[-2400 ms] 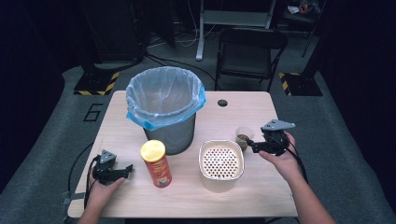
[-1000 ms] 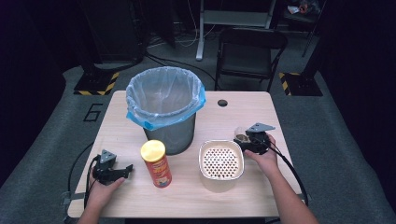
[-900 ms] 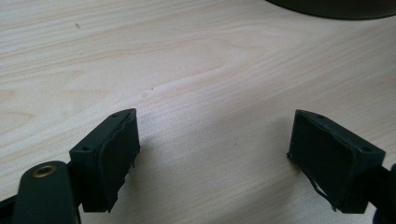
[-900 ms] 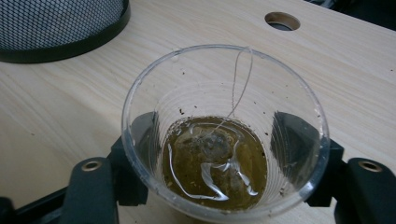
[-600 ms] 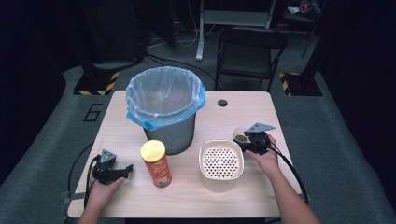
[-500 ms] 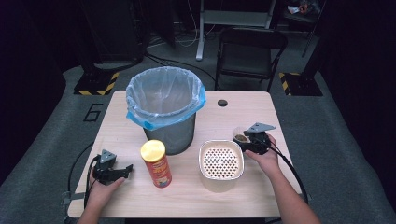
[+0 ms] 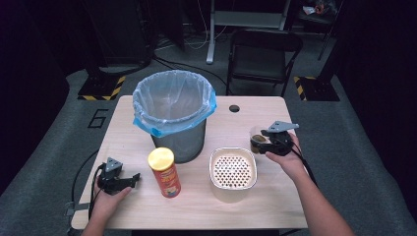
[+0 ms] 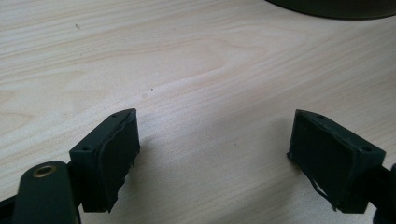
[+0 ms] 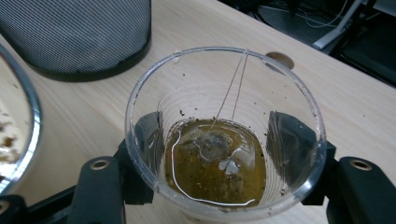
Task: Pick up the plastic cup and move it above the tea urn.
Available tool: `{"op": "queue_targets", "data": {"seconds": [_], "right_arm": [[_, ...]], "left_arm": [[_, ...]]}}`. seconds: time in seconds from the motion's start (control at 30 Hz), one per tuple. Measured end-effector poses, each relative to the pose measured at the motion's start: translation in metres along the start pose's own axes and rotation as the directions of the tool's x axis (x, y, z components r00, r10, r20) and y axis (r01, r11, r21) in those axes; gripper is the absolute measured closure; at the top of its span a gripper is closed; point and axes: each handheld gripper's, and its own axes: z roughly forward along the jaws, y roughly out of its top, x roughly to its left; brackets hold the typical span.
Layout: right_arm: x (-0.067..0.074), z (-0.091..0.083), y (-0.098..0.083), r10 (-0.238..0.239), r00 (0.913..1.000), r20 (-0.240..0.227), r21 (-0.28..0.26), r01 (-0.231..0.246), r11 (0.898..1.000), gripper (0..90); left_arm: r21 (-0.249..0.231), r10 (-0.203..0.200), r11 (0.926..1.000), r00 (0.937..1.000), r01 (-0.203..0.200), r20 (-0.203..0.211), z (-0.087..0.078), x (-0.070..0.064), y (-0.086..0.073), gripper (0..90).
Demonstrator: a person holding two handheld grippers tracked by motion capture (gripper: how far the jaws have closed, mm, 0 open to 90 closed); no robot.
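Clear cup [image 9: 224,140] sits clamped between right gripper [image 9: 219,154] jaws.

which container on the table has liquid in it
The clear plastic cup in the right gripper: brown liquid and a tea bag. The bin, strainer bowl and can show none.

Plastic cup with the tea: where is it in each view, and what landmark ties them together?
High view: cup at right, in the right gripper, beside the strainer bowl.
Right gripper view: centre, clamped between the fingers.
Left gripper view: bare table, no cup.
Shared landmark: mesh bin.
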Motion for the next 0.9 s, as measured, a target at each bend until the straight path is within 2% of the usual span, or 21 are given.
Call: {"op": "queue_targets", "data": {"seconds": [0.07, 0.17, 0.4, 0.53, 0.67, 0.83, 0.9], "right_arm": [[-0.001, -0.002, 0.003, 0.000, 1.0000, -0.008, -0.001, 0.000, 1.000, 36.8], [-0.003, -0.008, 0.016, 0.005, 0.9988, -0.049, -0.019, -0.006, 1.000, 37.0], [-0.002, -0.013, 0.037, -0.008, 0.9970, -0.077, -0.036, 0.006, 0.999, 37.0], [0.000, -0.016, 0.055, -0.034, 0.9940, -0.104, -0.061, 0.028, 0.998, 37.0], [0.003, -0.015, 0.065, -0.061, 0.9901, -0.126, -0.066, 0.053, 0.996, 37.3], [0.005, -0.006, 0.065, -0.103, 0.9830, -0.152, -0.064, 0.094, 0.994, 37.5], [0.006, -0.001, 0.064, -0.138, 0.9778, -0.157, -0.064, 0.130, 0.989, 37.6]], "left_arm": [[0.000, 0.000, 1.0000, 1.0000, 0.000, 0.000, 0.000, 0.000, 0.000, 15.8], [0.000, 0.000, 1.0000, 1.0000, 0.000, 0.000, 0.000, 0.000, 0.000, 15.8], [0.000, 0.000, 1.0000, 1.0000, 0.000, 0.000, 0.000, 0.000, 0.000, 15.8], [0.000, 0.000, 1.0000, 1.0000, 0.000, 0.001, 0.000, 0.000, 0.000, 15.8], [0.004, -0.003, 1.0000, 1.0000, 0.003, 0.004, 0.000, 0.000, 0.000, 15.8], [0.004, -0.003, 1.0000, 1.0000, 0.003, 0.004, 0.000, 0.000, 0.000, 15.8], [0.004, -0.003, 1.0000, 1.0000, 0.003, 0.004, 0.000, 0.000, 0.000, 15.8]]}}
